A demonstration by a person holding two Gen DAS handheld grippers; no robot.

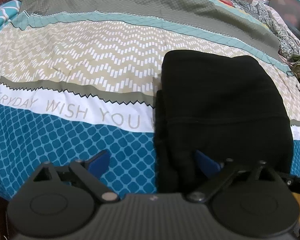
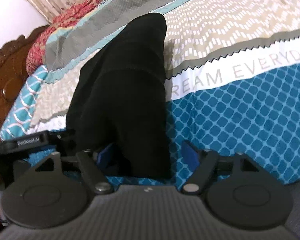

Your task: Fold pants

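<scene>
The black pants (image 1: pixel 220 108) lie folded into a compact stack on the patterned bedspread (image 1: pixel 80 64). In the left wrist view my left gripper (image 1: pixel 153 162) is open, its blue pads (image 1: pixel 99 161) spread wide over the stack's near left corner. In the right wrist view the pants (image 2: pixel 126 92) run away from me, and my right gripper (image 2: pixel 148 156) is open with its pads (image 2: pixel 188 154) spread over the stack's near right corner. Neither gripper holds cloth. The other gripper's body (image 2: pixel 30 142) shows at the left.
The bedspread (image 2: pixel 240 110) has blue, white and beige bands with printed words. A carved wooden headboard (image 2: pixel 4 74) and a red floral pillow (image 2: pixel 60 28) are at the far left. A pile of crumpled clothes (image 1: pixel 286 32) lies at the bed's far right.
</scene>
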